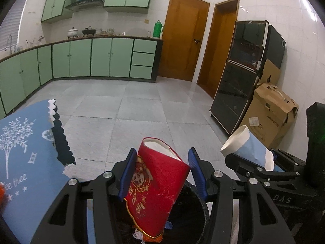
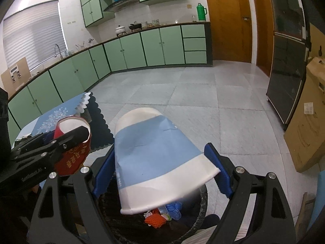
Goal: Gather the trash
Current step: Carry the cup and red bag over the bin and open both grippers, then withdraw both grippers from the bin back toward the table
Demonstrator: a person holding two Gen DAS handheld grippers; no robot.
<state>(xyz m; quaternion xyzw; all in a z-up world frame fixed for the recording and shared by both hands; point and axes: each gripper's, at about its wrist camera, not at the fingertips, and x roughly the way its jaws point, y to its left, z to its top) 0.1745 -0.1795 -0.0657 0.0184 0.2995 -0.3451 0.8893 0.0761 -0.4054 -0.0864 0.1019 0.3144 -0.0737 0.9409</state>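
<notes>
Left wrist view: the left gripper (image 1: 162, 172) has a red paper cup (image 1: 156, 185) tilted between its blue jaws; the left pad touches its side and the right pad meets its rim corner, so the cup looks clamped. It hangs above a black-lined trash bin (image 1: 203, 209). Right wrist view: the right gripper (image 2: 162, 172) grasps a blue-and-white paper cup (image 2: 156, 158) between its jaws, rim down, over the same bin (image 2: 203, 207), where orange and blue scraps lie. Two cups, two grippers, one bin. A blue tablecloth (image 1: 24, 146) covers the desk just left.
</notes>
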